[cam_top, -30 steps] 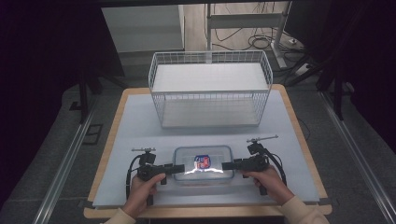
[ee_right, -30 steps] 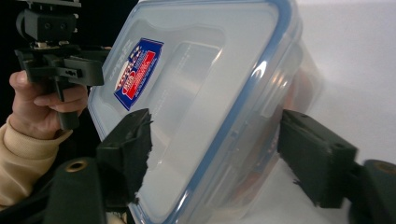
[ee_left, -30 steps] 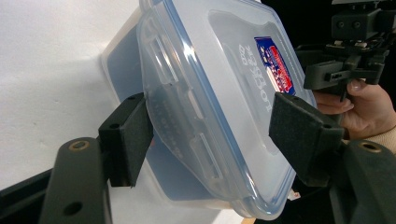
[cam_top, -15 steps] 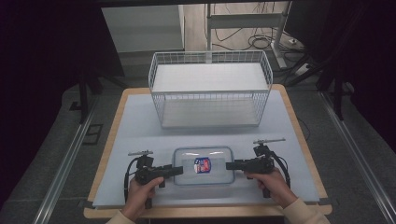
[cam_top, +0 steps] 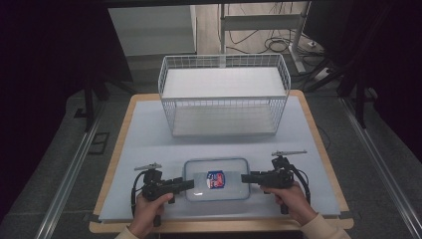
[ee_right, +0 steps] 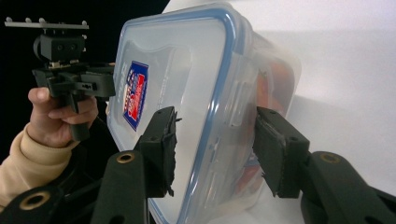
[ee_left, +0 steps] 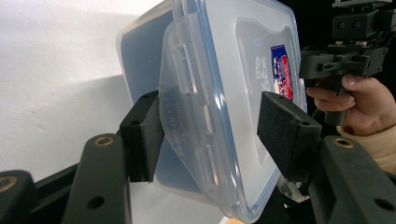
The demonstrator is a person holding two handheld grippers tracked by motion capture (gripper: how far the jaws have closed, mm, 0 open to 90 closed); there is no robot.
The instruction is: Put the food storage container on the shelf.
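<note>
Plastic is what you are dealing with here: a clear, lidded container with a blue seal around the lid and a red-and-blue label on top, lying flat near the front edge of the table, between your two hands and well short of the white wire basket at the back; your left gripper comes at its left end and your right gripper at its right end; in the left gripper view the jaws stand apart astride the lid's side latch, one pad below the box and one above, neither pressing; in the right gripper view the jaws likewise stand apart around the opposite latch, not yet clamped; the walls look stiff but smooth, so judge them slippery under the foam pads; something reddish shows inside in the right gripper view, so expect some weight, though likely modest; take hold at the two ends across the rim and latch, where the lid is thickest, and close both sides evenly, since a one-sided grip would probably let the box tilt or slide.
</note>
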